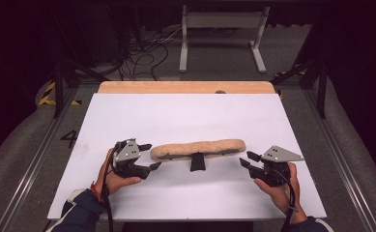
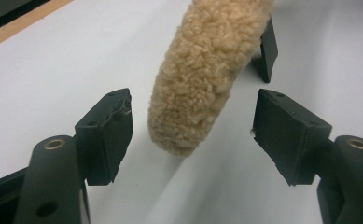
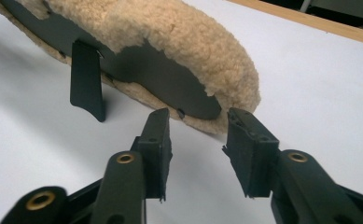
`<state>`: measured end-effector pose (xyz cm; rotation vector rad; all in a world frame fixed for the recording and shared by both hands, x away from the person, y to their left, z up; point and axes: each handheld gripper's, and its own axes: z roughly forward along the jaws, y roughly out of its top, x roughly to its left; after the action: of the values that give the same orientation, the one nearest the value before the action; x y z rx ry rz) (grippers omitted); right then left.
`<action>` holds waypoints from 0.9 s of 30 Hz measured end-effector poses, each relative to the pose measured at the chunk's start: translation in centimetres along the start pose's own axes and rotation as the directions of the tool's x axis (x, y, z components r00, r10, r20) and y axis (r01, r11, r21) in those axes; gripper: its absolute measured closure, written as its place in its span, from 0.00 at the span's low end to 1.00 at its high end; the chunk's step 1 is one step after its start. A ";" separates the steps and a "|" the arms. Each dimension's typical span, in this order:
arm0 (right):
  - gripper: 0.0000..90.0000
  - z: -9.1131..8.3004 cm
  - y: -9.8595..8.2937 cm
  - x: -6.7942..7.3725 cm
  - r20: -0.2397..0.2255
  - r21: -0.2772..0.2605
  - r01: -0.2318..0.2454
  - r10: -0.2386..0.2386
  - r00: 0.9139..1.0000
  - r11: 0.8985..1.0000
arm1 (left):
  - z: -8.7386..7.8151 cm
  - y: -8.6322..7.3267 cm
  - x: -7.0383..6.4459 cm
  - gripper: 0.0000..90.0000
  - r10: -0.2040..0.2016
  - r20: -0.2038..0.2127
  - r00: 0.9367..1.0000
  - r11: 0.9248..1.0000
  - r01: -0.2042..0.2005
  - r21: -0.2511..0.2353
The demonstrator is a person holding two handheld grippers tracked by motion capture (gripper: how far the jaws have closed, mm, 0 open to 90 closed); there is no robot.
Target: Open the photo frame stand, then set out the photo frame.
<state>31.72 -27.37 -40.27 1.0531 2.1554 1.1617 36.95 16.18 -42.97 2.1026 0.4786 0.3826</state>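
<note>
A long tan fleece pad (image 1: 198,148) with a black backing and a short black stub (image 1: 197,163) under its middle lies across the white board (image 1: 185,111). My left gripper (image 1: 150,156) is open at the pad's left end, and that fleecy end (image 2: 195,93) sits between and just beyond its jaws. At the pad's right end my right gripper (image 1: 249,160) is open too. Its jaws point at the pad's tip (image 3: 226,116), where the black backing (image 3: 137,65) and the stub (image 3: 87,79) show. Neither gripper touches the pad.
The white board lies on a wooden table whose far edge (image 1: 185,87) shows behind it. Beyond the table stand a white metal frame (image 1: 222,34) and loose cables (image 1: 142,53) on the floor. Dark stand legs (image 1: 60,82) flank the table.
</note>
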 end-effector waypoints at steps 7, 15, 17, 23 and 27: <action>0.82 0.1 0.1 -0.5 0.037 -0.001 -0.041 0.041 0.999 0.999 | 0.2 0.2 -0.1 0.34 0.002 -0.003 1.000 1.000 -0.002 -0.015; 0.90 0.4 0.1 -1.3 0.062 -0.027 -0.102 0.104 0.993 0.994 | 0.2 0.3 0.0 0.46 0.007 0.016 1.000 0.999 -0.007 -0.036; 0.91 0.6 0.2 -1.4 0.064 -0.028 -0.103 0.104 0.992 0.994 | 0.2 0.4 0.1 0.51 0.010 0.014 1.000 0.999 -0.009 -0.034; 0.92 1.0 0.5 -1.5 0.075 -0.026 -0.105 0.107 0.991 0.994 | 0.2 0.4 0.3 0.61 -0.005 0.017 1.000 0.999 0.005 -0.042; 0.92 1.5 0.6 -1.7 0.074 -0.022 -0.116 0.117 0.990 0.993 | 0.1 0.4 0.2 0.63 0.006 0.017 1.000 0.999 -0.006 -0.035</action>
<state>34.00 -27.76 -40.46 1.2093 2.0462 1.1717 37.21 16.00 -42.64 2.0726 0.4529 0.3736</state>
